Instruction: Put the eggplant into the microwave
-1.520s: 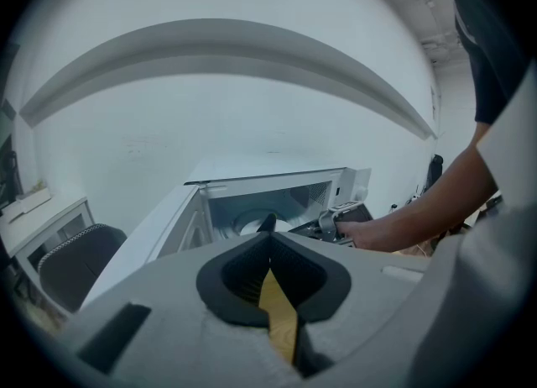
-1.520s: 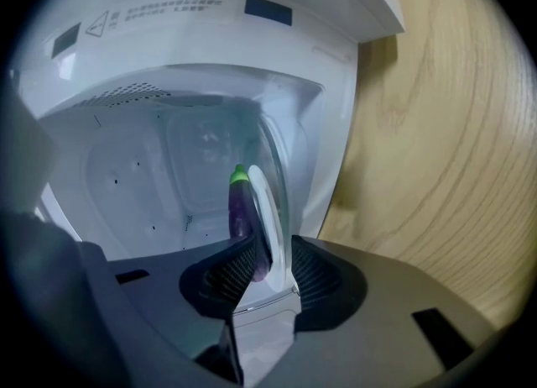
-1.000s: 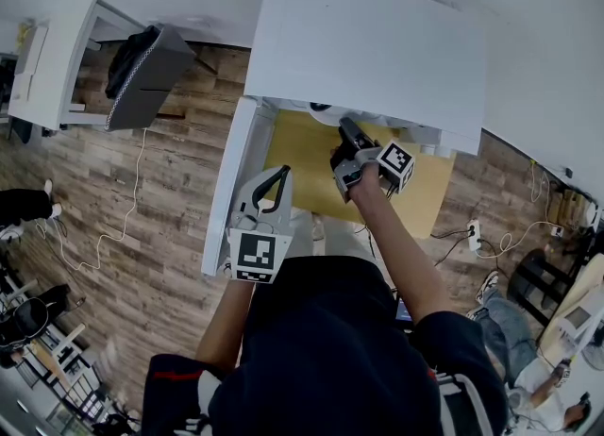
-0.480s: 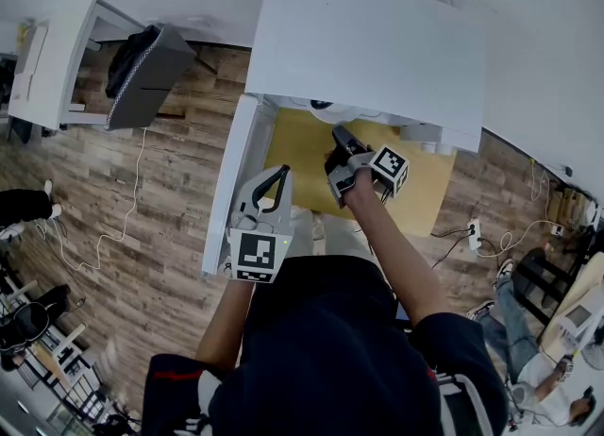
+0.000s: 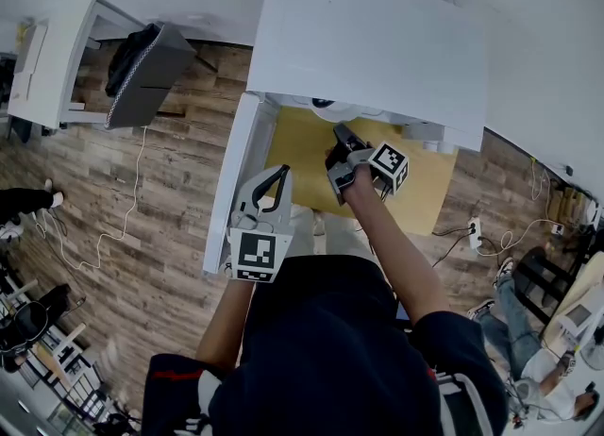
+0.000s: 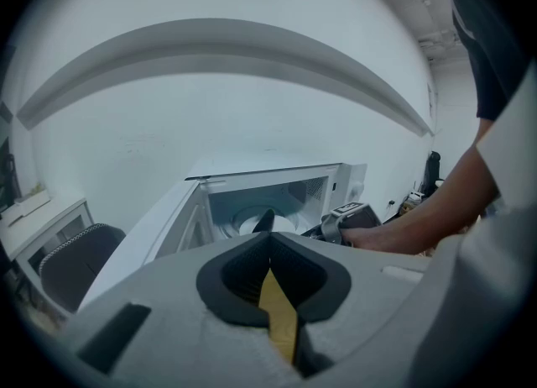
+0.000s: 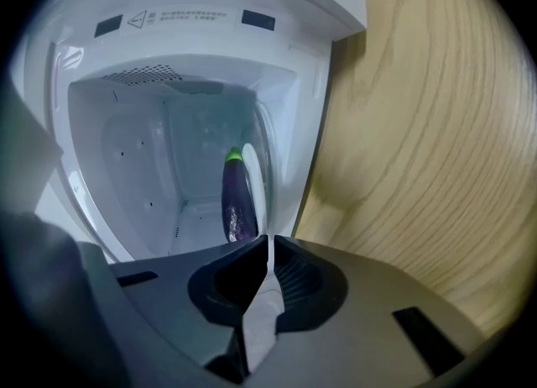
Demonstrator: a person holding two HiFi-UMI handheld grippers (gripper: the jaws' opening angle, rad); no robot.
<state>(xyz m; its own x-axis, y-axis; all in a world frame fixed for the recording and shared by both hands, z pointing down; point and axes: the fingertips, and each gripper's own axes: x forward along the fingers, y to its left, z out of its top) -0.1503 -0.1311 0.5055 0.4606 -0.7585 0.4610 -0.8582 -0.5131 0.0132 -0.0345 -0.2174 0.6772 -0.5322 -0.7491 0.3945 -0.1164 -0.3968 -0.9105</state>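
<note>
Eggplant, right gripper view: the long purple eggplant (image 7: 237, 201) with a green cap lies inside the white microwave oven (image 7: 201, 50), toward the right of the cavity. It seems to rest on the floor plate, though glare there makes that hard to confirm.
Right gripper, same view: the right gripper (image 7: 268, 242) has just been closing. Its jaws now meet at the tips with nothing between them, and the eggplant lies just beyond them.
Surface, same view: a light wooden surface (image 7: 419, 126) runs beside the microwave oven.
Left gripper view: the left gripper (image 6: 268, 237) has its jaws together and holds nothing. The microwave oven (image 6: 277, 197) stands open ahead, and a person's forearm (image 6: 428, 218) reaches toward it.
Head view: the microwave oven (image 5: 368, 47) sits on the wooden surface (image 5: 302, 156) with its door (image 5: 229, 189) swung out to the left. The right gripper (image 5: 342, 129) is at the opening. The left gripper (image 5: 280, 175) is beside the door.
</note>
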